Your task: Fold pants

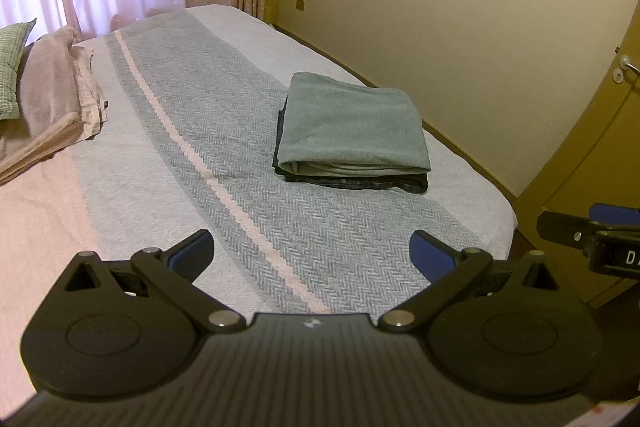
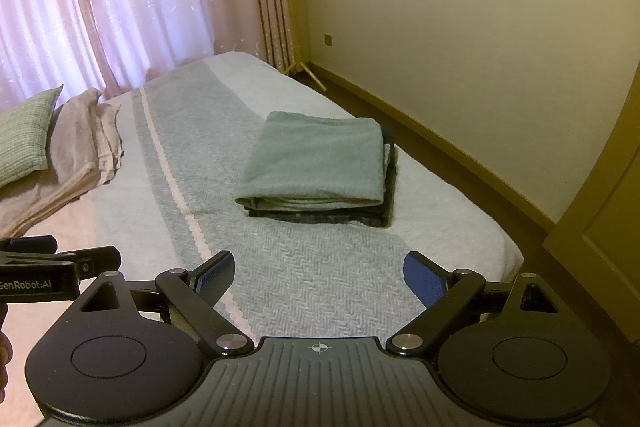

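Both grippers are hanging back with fingers spread wide, left gripper (image 1: 310, 253) and right gripper (image 2: 319, 277) holding nothing. The grey-green pants (image 1: 352, 125) are sitting folded on dark jeans (image 1: 360, 183) mid-bed (image 1: 248, 147). Looks done, so I'd only square edges, gently.

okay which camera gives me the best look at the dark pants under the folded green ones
The right wrist view: the dark pants show along both the front edge and the right side of the green pants. The left wrist view shows them only as a thin dark strip along the front and left edges.
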Motion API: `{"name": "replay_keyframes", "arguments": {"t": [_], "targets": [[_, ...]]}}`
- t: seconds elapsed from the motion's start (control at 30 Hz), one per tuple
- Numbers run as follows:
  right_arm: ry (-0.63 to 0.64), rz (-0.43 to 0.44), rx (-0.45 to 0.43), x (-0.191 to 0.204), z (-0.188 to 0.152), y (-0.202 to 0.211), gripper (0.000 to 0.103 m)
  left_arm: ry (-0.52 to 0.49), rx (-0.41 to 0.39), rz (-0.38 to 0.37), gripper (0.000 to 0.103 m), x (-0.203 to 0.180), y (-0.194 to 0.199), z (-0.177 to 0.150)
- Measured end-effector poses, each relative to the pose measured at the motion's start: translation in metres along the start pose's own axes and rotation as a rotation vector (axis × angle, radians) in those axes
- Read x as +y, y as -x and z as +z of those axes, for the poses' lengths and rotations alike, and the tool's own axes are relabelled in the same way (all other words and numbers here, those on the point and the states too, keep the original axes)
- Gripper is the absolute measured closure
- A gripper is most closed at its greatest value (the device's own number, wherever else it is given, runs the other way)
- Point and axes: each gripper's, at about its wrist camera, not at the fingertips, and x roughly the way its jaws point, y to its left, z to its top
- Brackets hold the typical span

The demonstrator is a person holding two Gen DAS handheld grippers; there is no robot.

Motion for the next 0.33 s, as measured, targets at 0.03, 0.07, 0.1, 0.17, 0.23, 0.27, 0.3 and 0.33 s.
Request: {"name": "replay_keyframes", "arguments": {"t": [0.03, 0.07, 0.1, 0.17, 0.23, 0.27, 0.3, 0.33], "targets": [[0.002, -0.001, -0.001, 0.0008, 0.0002, 0.0000, 0.014, 0.000, 0.001, -0.001, 0.001, 0.0005, -0.0003, -0.0002], [0.003, -0.002, 0.000, 0.0020, 0.0002, 0.0000, 0.014, 0.001, 0.001, -0.002, 0.001, 0.0009, -0.0004, -0.0001], [0.003, -0.002, 0.001, 0.0026, 0.0009, -0.0001, 0.014, 0.001, 0.001, -0.002, 0.001, 0.0014, -0.0004, 0.0000], [0.000, -0.004, 0.005, 0.0040, 0.0008, -0.0001, 0.014, -0.001, 0.001, -0.005, 0.001, 0.0013, 0.0001, -0.0001], [-0.007, -0.007, 0.009, 0.0049, 0.0003, 0.0026, 0.014, 0.000, 0.003, -0.009, 0.001, 0.0032, -0.0004, 0.0005], [-0.008, -0.011, 0.010, 0.0064, -0.0006, 0.0042, 0.014, -0.002, 0.003, -0.013, 0.001, 0.0039, -0.0003, 0.0005], [-0.009, -0.016, 0.013, 0.0076, -0.0018, 0.0056, 0.014, -0.004, -0.003, -0.026, 0.001, 0.0049, 0.0009, 0.0001], [-0.011, -0.021, 0.016, 0.0092, -0.0027, 0.0069, 0.014, -0.001, -0.006, -0.041, 0.001, 0.0072, 0.0017, -0.0002]]}}
